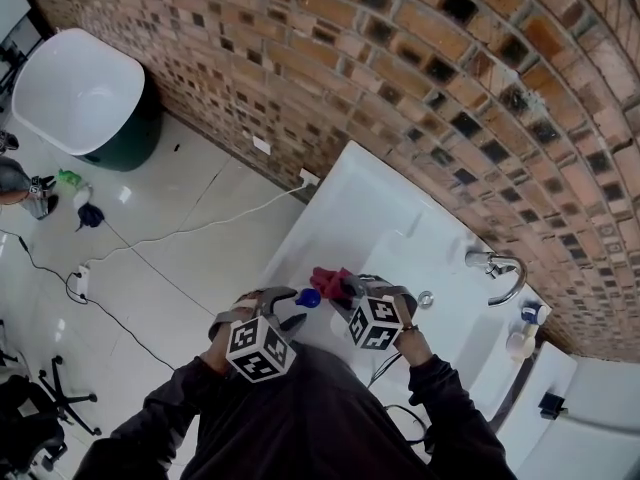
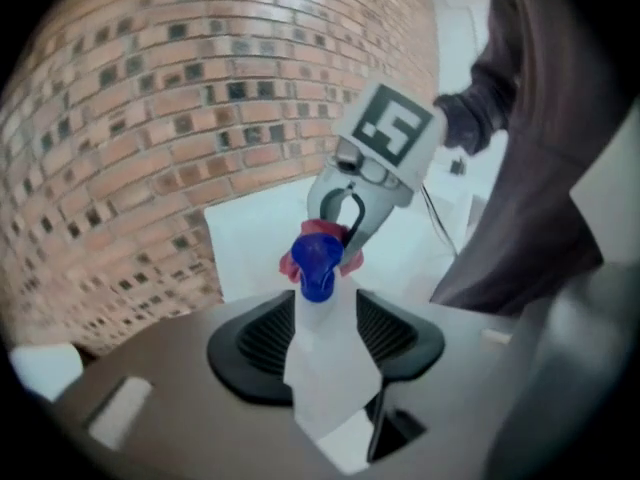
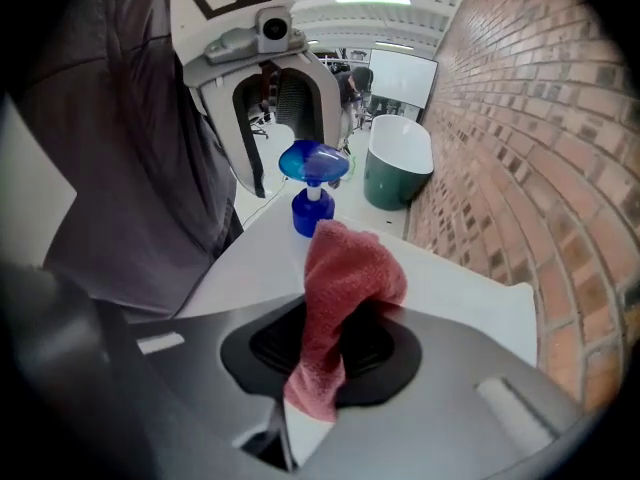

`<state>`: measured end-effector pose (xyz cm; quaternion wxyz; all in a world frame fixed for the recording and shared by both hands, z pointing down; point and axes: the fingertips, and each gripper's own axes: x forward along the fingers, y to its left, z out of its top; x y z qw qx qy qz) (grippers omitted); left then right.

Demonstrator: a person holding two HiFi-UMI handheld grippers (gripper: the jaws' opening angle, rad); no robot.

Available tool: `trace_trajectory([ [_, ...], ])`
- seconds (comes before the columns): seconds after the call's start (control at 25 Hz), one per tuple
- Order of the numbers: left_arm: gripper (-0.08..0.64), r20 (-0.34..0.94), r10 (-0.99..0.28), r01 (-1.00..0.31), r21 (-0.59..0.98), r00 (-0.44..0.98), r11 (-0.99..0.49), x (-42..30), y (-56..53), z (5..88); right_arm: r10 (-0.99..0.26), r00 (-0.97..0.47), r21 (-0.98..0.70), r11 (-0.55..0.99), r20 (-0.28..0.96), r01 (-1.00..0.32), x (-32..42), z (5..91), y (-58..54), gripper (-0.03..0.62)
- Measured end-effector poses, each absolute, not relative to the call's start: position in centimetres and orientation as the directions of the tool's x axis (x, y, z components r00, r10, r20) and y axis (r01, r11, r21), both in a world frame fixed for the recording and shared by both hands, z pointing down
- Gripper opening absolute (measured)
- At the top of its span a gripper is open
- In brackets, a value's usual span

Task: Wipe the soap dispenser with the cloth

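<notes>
The left hand-held gripper (image 2: 327,346) grasps the soap dispenser (image 2: 318,264) above the white worktop (image 1: 362,200), the right hand-held gripper (image 3: 335,346) clenches the red cloth (image 3: 347,276) beside its blue pump, so wiping seems barely begun, most surfaces left.

White soap dispenser (image 2: 322,353), blue pump head, clamped in left gripper (image 2: 330,333); bunched red cloth (image 3: 345,278), in right gripper (image 3: 335,348), just beside pump.
</notes>
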<state>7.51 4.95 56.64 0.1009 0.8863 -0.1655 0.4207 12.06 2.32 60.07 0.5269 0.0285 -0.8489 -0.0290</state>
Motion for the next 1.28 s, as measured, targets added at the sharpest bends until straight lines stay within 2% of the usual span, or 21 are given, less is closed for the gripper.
trace_trajectory([
  [0.08,0.189,0.756,-0.189,-0.45,0.153,0.627,-0.88,8.5,4.9,56.4,-0.078,-0.435,0.077,0.997,0.897,-0.018,12.0,60.0,2.6,0.063],
  [0.24,0.175,0.749,-0.224,-0.509,0.172,0.624,-0.844,9.5,4.2,56.6,-0.065,-0.419,0.067,0.998,0.906,-0.008,12.1,60.0,3.7,0.063],
  [0.48,0.152,0.773,-0.229,-0.437,0.069,0.591,-0.897,10.2,3.5,57.4,-0.047,-0.429,0.032,0.999,0.902,-0.041,11.5,60.3,5.9,0.063],
  [0.84,0.133,0.784,-0.203,-0.375,0.041,0.587,-0.926,9.4,3.6,57.4,-0.003,-0.485,-0.08,0.985,0.875,-0.15,11.1,60.0,7.9,0.063],
  [0.96,0.133,0.781,-0.208,-0.373,0.034,0.588,-0.927,9.3,3.7,57.5,-0.03,-0.593,-0.189,0.934,0.805,-0.304,11.7,58.1,5.7,0.063],
  [1.08,0.133,0.78,-0.207,-0.367,0.031,0.591,-0.93,9.2,3.7,57.6,-0.061,-0.736,-0.376,0.83,0.674,-0.413,11.7,55.9,3.1,0.063],
  [1.16,0.133,0.78,-0.205,-0.361,0.029,0.591,-0.932,9.3,3.7,57.6,-0.064,-0.792,-0.462,0.782,0.607,-0.418,11.3,55.1,1.8,0.063],
  [1.28,0.133,0.784,-0.205,-0.353,0.02,0.586,-0.935,9.5,3.7,57.7,0.008,-0.794,-0.499,0.782,0.608,-0.374,10.5,55.9,1.4,0.063],
])
